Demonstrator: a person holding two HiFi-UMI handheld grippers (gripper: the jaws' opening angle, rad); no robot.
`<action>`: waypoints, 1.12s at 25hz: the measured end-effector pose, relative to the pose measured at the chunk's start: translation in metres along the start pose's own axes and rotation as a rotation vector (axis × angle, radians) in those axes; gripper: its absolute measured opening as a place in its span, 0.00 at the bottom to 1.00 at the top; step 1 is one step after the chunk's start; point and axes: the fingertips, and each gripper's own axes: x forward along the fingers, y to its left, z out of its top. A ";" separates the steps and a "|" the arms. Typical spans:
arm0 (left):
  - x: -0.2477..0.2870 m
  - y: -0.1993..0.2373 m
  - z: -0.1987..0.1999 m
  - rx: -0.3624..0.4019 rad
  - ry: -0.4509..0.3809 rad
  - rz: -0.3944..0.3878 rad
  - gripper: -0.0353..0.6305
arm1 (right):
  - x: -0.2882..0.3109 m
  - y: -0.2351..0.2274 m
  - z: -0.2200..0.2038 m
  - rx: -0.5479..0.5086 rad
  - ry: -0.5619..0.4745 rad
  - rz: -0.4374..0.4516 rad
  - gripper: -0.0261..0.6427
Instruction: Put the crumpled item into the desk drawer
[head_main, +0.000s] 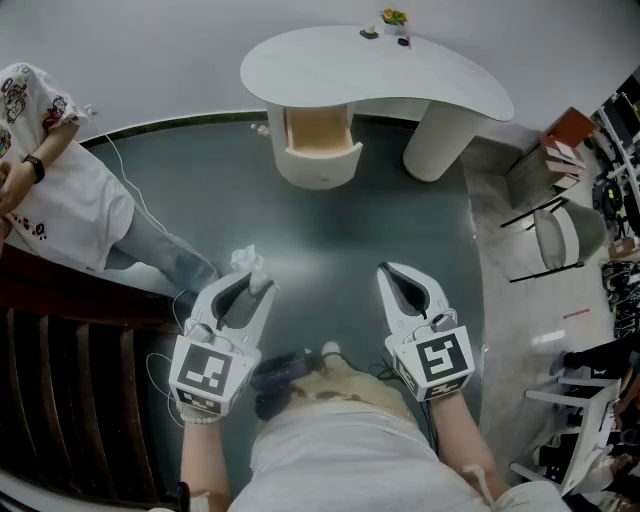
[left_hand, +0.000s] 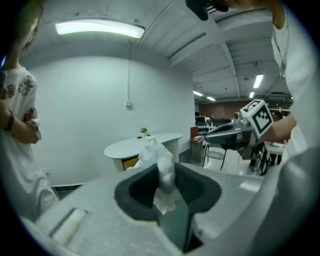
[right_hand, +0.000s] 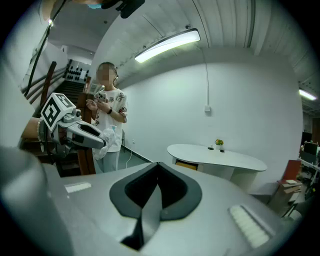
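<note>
Pinching the white crumpled item (left_hand: 159, 169) between its pads, the left gripper (head_main: 250, 285) is held in the air well short of the desk (head_main: 330, 60), its jaws set as far apart as the wad is thick. The wad is longer than it is wide. Its long axis runs along the jaws, and its loose, bunched end sticks out past the tips toward the desk. The drawer (head_main: 319, 133) under the near edge of the desk stands pulled out, with pale wood showing inside. Level with the left gripper and equally far from the desk, the right gripper (right_hand: 157, 170) has its jaws together with nothing between them. A small plant (head_main: 393, 17) stands at the desk's far edge. A person in a white printed shirt (head_main: 60, 190) stands well to the left of the desk.
</note>
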 end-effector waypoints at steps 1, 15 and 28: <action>0.001 0.001 -0.001 0.000 0.000 0.000 0.21 | 0.001 0.000 -0.001 -0.001 0.000 0.000 0.05; 0.008 0.001 -0.007 0.000 0.005 -0.009 0.21 | 0.008 -0.001 -0.003 0.005 0.001 -0.001 0.05; 0.019 0.002 -0.005 -0.004 0.010 0.002 0.21 | 0.013 -0.012 -0.005 0.044 -0.006 0.006 0.05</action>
